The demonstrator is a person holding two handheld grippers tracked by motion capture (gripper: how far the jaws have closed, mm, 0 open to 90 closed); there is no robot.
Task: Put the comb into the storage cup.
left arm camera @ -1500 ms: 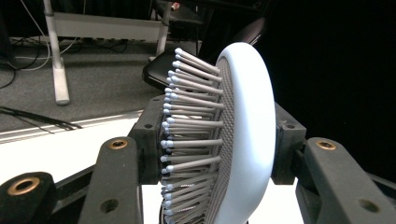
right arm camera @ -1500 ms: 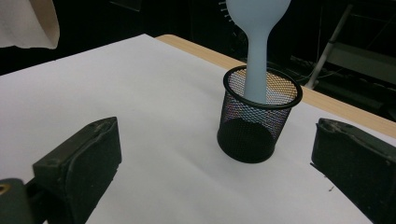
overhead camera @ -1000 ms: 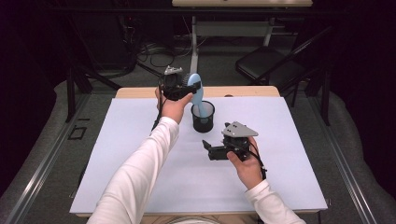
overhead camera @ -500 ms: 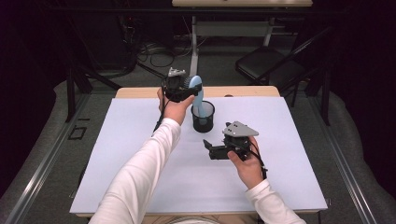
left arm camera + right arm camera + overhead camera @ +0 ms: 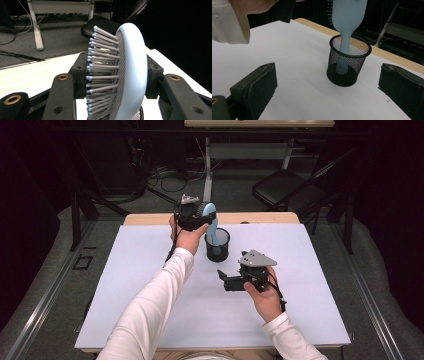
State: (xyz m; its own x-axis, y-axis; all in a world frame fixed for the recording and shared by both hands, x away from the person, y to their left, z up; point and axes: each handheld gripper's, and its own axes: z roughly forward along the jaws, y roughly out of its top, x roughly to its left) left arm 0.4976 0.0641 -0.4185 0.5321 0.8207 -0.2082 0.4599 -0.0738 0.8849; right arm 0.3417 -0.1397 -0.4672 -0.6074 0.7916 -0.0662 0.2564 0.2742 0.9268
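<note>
Two grippers: left gripper [image 5: 200, 215] pinching hairbrush [image 5: 211, 222] in mesh cup [image 5: 217, 245]; right gripper [image 5: 227, 280] spread.

One hairbrush [image 5: 210, 220] – one (mesh) cup [image 5: 218, 245]

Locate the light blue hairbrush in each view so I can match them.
High view: hairbrush upper centre, head in the left tongs, handle down in the black mesh cup.
Left gripper view: brush head centre, clamped, bristles pointing left.
Right gripper view: handle top centre, entering the cup.
Shared landmark: the white table cover.
</note>
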